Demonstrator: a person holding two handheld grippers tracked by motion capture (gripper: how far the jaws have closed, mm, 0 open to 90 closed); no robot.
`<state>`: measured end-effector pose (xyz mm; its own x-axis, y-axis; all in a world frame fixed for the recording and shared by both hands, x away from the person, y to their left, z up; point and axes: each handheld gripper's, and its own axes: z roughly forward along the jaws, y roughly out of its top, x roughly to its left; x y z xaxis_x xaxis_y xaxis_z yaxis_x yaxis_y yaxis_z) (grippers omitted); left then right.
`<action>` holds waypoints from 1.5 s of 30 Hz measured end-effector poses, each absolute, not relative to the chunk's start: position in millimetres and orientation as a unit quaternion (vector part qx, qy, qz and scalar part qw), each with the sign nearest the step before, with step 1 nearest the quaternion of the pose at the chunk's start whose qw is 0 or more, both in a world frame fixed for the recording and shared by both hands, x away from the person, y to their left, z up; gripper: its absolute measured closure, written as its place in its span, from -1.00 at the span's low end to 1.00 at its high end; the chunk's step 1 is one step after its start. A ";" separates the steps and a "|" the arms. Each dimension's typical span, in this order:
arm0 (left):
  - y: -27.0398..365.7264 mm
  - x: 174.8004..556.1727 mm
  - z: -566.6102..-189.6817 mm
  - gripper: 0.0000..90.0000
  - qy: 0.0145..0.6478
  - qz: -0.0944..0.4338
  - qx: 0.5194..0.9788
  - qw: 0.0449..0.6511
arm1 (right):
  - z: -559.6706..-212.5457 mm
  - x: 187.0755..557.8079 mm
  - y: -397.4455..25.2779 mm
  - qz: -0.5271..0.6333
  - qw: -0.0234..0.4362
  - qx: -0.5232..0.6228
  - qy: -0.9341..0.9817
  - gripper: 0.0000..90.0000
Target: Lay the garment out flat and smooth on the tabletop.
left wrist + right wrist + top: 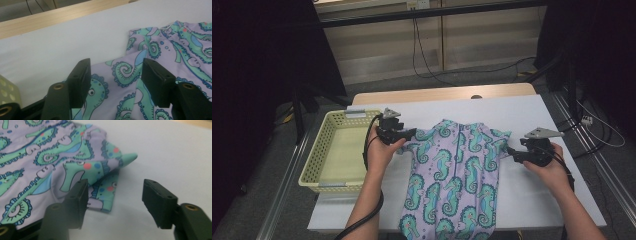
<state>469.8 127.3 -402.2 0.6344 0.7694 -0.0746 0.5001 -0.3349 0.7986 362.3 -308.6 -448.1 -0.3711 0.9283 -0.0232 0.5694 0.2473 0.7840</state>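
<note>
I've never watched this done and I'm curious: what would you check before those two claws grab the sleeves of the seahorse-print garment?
1. Left claw open: ok.
2. Right claw open: ok.
3. Lilac seahorse-print fabric garment lying flat on the white table: ok, though its hem overhangs the near edge.
4. Left sleeve between the jaws: ok.
5. Right sleeve between the jaws: not ok, only its edge.
6. Yellow plastic basket ready: ok.
</note>
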 end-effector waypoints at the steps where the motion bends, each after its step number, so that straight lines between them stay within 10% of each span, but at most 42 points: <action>1: 126.2 468.8 -401.9 -0.12 0.396 0.160 0.801 0.420 | -451.0 363.7 -306.8 0.350 0.247 0.501 0.752 0.00; 10: 119.1 463.3 -406.6 -0.21 0.378 0.154 0.815 0.412 | -461.5 371.4 -295.0 0.343 0.212 0.481 0.778 0.93; 30: 114.2 458.4 -405.5 -0.28 0.358 0.137 0.823 0.419 | -426.7 359.6 -360.5 0.350 0.261 0.510 0.741 0.93; 45: 116.9 455.7 -404.3 -0.37 0.358 0.135 0.824 0.419 | -437.5 338.2 -309.7 0.335 0.239 0.448 0.794 0.41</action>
